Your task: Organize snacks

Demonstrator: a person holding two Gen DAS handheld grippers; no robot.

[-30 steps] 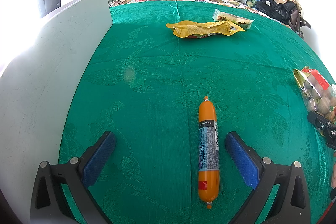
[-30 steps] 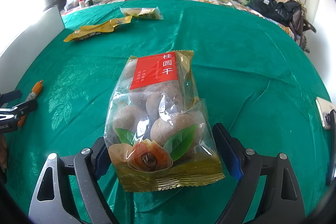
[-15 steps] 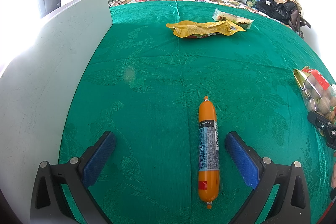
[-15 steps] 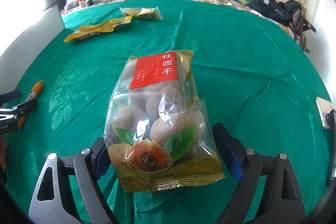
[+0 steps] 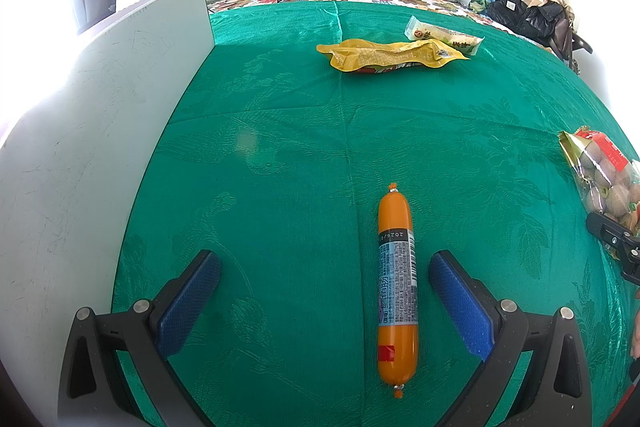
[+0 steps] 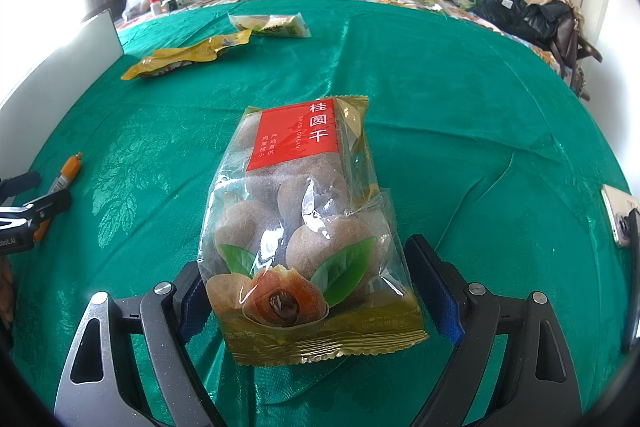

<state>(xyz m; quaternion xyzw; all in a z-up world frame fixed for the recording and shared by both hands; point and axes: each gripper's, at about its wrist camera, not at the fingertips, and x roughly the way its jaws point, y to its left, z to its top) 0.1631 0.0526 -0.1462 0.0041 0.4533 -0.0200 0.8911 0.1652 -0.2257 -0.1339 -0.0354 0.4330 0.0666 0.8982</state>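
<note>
An orange sausage stick (image 5: pixel 397 287) lies lengthwise on the green bedspread (image 5: pixel 280 147). It sits between the blue pads of my left gripper (image 5: pixel 324 261), nearer the right pad and touching neither. That gripper is open. A clear bag of dried longan (image 6: pixel 296 207) with a red label lies flat on the cloth between the fingers of my right gripper (image 6: pixel 304 259). Its jaws stand wide beside the bag's edges without squeezing it. The bag hides most of the left finger. Each gripper shows at the edge of the other's view.
A yellow snack packet (image 5: pixel 384 55) and a pale clear-wrapped packet (image 5: pixel 440 35) lie farther up the bed. A white board (image 5: pixel 80 147) stands along the left side. Pillows line the headboard, dark bags (image 6: pixel 520 13) are heaped at the far right, and a phone (image 6: pixel 618 215) lies at the right edge.
</note>
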